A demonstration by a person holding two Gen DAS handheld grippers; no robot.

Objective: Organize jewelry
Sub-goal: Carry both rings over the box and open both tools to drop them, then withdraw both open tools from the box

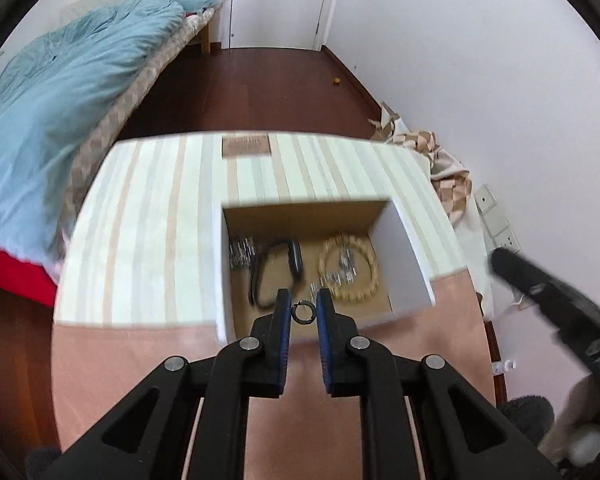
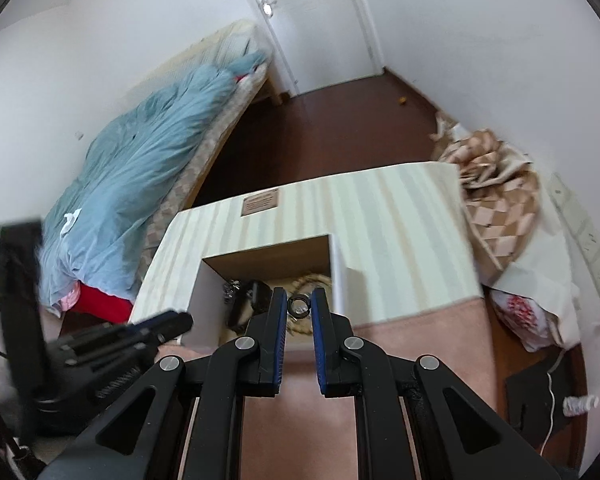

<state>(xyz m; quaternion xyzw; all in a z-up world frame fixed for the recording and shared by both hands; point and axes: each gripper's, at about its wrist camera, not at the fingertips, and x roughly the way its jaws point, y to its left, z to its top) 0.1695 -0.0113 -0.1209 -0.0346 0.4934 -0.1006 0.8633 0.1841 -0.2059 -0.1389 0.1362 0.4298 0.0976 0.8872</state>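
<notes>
Left wrist view, left claw (image 1: 304, 312) pinching ring (image 1: 303, 313), right claw (image 2: 300, 307) pinching band (image 2: 299, 306).

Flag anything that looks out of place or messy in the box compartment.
The jewelry lies jumbled in the open cardboard compartment: silver chain pieces are draped across the beige beaded bracelet, and a black strap sprawls beside them.

Worktop (image 1: 100, 360), pinkish-brown surface. Striped box (image 1: 148, 220) sits directly on it, cream with tan stripes, small brown label (image 1: 246, 146) on top. Open square recess (image 1: 300, 216) in box holds beaded bracelet (image 1: 348, 270), black band (image 1: 276, 272), silvery pieces (image 1: 242, 254).
</notes>
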